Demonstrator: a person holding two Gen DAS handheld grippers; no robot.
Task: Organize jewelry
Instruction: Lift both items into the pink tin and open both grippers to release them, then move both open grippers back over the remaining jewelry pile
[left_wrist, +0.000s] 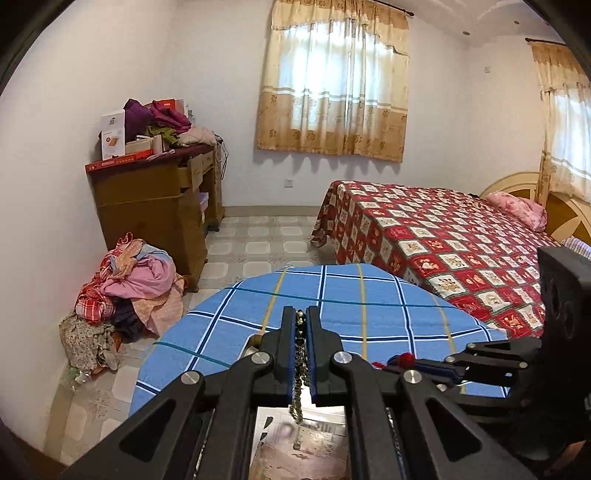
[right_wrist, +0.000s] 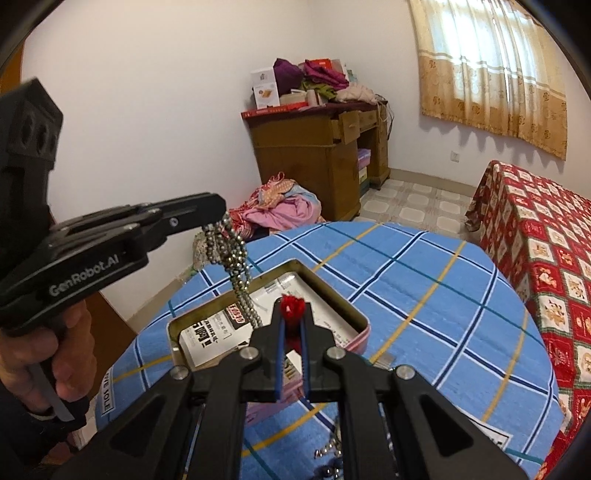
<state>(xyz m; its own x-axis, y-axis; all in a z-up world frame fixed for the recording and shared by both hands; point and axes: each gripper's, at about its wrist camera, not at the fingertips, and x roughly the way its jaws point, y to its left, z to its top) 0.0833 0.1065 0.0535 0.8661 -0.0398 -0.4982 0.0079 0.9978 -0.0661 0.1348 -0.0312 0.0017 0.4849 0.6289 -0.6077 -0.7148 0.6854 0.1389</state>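
We see a beaded chain (right_wrist: 231, 254) of small, dull-metal beads hanging in several looped strands from the tip of the left gripper (right_wrist: 221, 216). Its lowest strand drops into an open rectangular tin (right_wrist: 354, 314) with rounded corners and a brassy rim. The tin sits on the near left part of a round table covered in a blue plaid cloth (right_wrist: 424, 295) with white, navy and yellow lines. Printed paper (right_wrist: 207, 336) with bold black characters lines the tin's floor.

In the left wrist view the left gripper (left_wrist: 301, 317) has its jaws drawn nearly together on the chain (left_wrist: 300, 365), which runs down between the blue pads and dangles over the tin's paper lining.

The right gripper (right_wrist: 291, 308) pinches a small red tufted ornament (right_wrist: 292, 306), fuzzy like yarn, at its fingertips; the blue-lined jaws stand narrowly apart behind the tips, closed on it. It is held above the tin's near side. From the left wrist view the same red tuft (left_wrist: 406, 357) shows at the right gripper's tip (left_wrist: 402, 363), low on the right.

More metal pieces (right_wrist: 328, 448) lie on the cloth near the bottom edge, too blurred to identify.

Farther off stand a wooden dresser (right_wrist: 314, 155) piled with clothes and boxes, a heap of laundry (right_wrist: 280, 206) on the tiled floor, and on the right a bed with a red patterned cover (right_wrist: 535, 240).
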